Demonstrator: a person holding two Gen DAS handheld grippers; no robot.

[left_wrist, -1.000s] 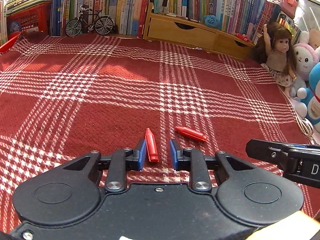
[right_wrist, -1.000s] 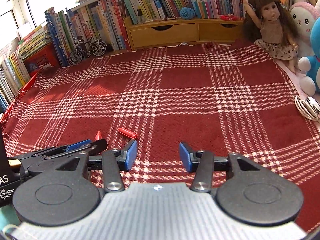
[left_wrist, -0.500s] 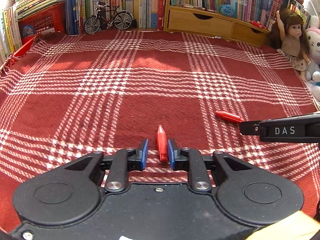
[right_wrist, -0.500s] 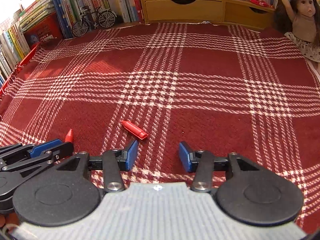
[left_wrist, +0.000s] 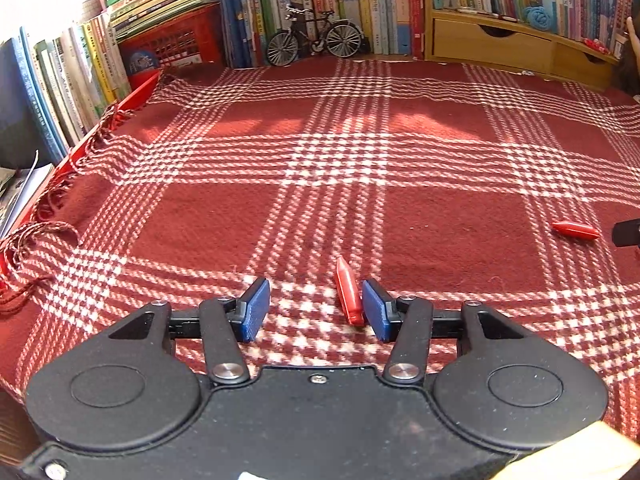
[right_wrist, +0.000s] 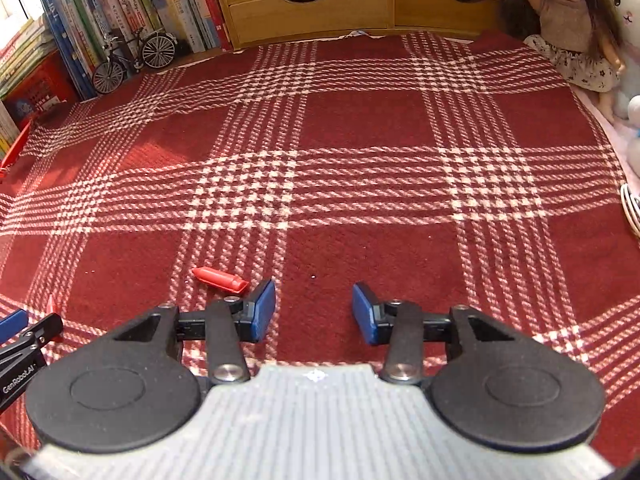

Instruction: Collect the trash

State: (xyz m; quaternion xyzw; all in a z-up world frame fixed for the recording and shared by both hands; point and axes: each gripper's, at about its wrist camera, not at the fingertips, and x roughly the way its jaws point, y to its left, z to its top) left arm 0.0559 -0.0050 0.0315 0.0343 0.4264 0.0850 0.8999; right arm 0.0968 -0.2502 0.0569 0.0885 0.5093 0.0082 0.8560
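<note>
Two small red pointed plastic pieces lie on the red plaid blanket [left_wrist: 460, 232]. The nearer red piece [left_wrist: 348, 292] rests between the fingers of my left gripper [left_wrist: 316, 310], close against the right blue pad [left_wrist: 376, 314]; the jaws stand wide open and do not clamp it. The second red piece [left_wrist: 576, 230] lies further right, and in the right wrist view this second red piece [right_wrist: 219, 280] sits just ahead and left of the left pad [right_wrist: 262, 312] of my right gripper [right_wrist: 314, 312], outside the open jaws. The left gripper's black finger [right_wrist: 28, 340] shows at lower left.
Books [left_wrist: 320, 0], a model bicycle [left_wrist: 314, 38] and a wooden drawer unit [right_wrist: 352, 4] line the back. A red crate [left_wrist: 176, 44] and the blanket's fringe [left_wrist: 36, 236] mark the left edge. A doll [right_wrist: 572, 24], plush toys and a white cable [right_wrist: 630, 208] are on the right.
My left gripper's fingers have spread wide from their narrow stance around the red piece, and its view has swung left. My right gripper has come closer to the second red piece.
</note>
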